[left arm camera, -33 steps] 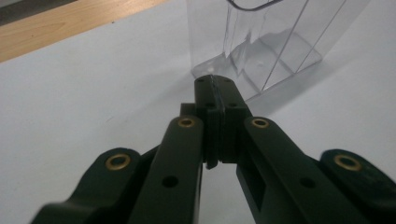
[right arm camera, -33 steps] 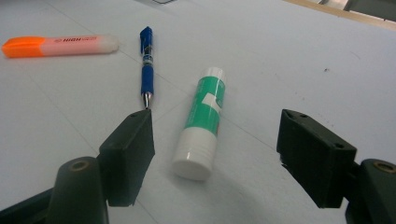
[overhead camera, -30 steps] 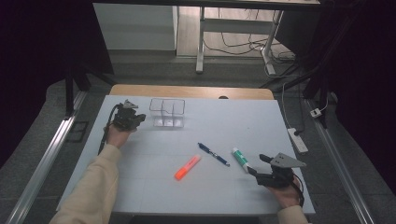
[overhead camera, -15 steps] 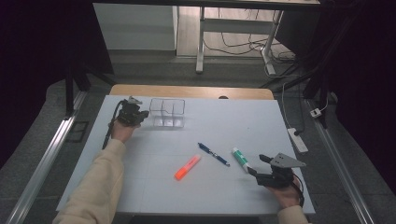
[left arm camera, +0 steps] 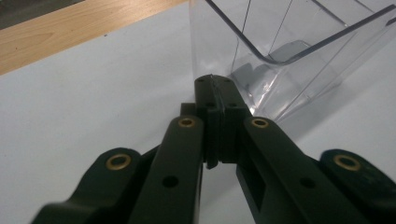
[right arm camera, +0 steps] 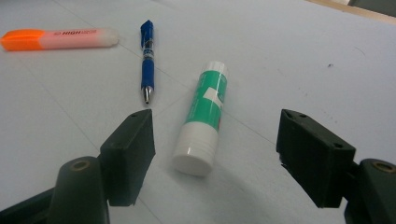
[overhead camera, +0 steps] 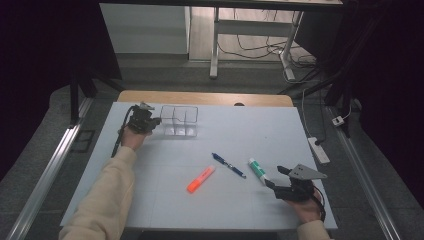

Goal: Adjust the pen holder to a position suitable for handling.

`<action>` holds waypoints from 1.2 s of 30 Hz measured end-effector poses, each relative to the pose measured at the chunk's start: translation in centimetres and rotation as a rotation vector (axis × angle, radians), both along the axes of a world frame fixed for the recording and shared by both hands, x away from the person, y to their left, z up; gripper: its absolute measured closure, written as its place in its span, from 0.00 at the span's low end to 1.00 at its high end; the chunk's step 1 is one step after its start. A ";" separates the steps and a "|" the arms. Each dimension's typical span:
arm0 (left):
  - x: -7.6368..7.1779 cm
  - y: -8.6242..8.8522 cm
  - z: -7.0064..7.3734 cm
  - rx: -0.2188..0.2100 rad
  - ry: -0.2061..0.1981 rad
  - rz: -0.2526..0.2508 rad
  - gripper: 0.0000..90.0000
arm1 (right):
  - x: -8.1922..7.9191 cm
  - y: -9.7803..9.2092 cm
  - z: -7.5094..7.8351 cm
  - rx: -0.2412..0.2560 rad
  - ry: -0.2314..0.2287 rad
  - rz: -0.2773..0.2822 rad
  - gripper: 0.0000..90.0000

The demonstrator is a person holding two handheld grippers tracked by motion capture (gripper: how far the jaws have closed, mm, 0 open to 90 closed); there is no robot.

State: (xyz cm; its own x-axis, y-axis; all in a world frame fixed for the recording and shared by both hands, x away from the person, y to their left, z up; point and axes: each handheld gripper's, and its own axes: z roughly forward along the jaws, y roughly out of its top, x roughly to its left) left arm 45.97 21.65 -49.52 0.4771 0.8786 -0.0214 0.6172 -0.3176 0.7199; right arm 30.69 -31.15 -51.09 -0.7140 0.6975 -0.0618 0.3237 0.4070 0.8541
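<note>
Three writing items lie on my white table [overhead camera: 300,130], logged from the high view. Item one: orange highlighter [overhead camera: 200,179], near table centre, tilted toward 2 o'clock. Item two: blue pen [overhead camera: 228,165], just at its 2 o'clock, apart from it. Item three: green-and-white glue stick [overhead camera: 257,170], at the pen's 3 o'clock, near but not touching. Item four: clear plastic organizer [overhead camera: 179,120], upright, far left at 11 o'clock from centre. My left gripper [left arm camera: 214,95] has its jaws pressed together on nothing, tips just beside the organizer's near corner; I cannot tell whether they touch it. My right gripper [right arm camera: 215,135] has its jaws spread wide, the glue stick's white cap lying between them, untouched.
</note>
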 end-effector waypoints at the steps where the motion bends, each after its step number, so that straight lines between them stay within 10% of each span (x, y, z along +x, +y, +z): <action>1: 0.0 0.0 0.0 -0.004 0.001 -0.001 0.99 | 0.0 0.0 0.0 0.000 0.000 0.000 0.30; 36: 0.1 -1.0 -0.3 -0.002 0.008 -0.047 0.99 | 0.1 0.2 -0.3 -0.005 0.014 0.013 0.30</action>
State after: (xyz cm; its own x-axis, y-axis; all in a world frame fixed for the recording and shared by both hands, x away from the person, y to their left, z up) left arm 46.12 20.67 -49.82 0.5174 0.8553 -0.0270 0.6072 -0.3447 0.7159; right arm 30.80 -30.91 -51.38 -0.7236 0.6880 -0.0551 0.3302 0.4152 0.8477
